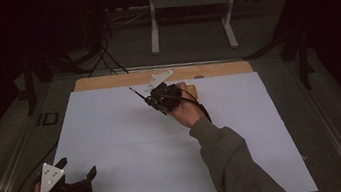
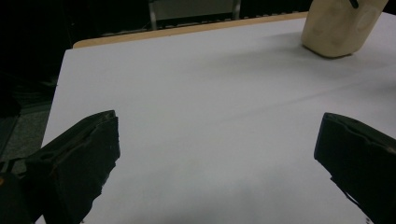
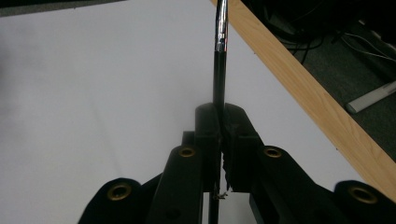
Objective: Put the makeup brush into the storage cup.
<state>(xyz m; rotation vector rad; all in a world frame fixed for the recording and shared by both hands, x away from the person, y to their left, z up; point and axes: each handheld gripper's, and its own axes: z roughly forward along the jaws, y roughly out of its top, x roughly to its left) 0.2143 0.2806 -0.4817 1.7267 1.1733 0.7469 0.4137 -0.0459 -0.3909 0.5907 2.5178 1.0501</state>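
Note:
My right gripper hovers over the far middle of the white sheet, shut on a thin black pen whose tip points up and left. In the right gripper view the jaws are pressed together around the pen, whose far part is chrome. A beige wooden block stands just right of that hand; in the left gripper view the block sits at the top right with something dark sticking out of its top. At the sheet's near left corner my left gripper is open, its jaws wide apart with nothing between them.
A white sheet covers most of the table, with a wooden strip along its far edge. Beyond the table stand a white frame and dark cables on the floor. A sleeved forearm crosses the sheet's right half.

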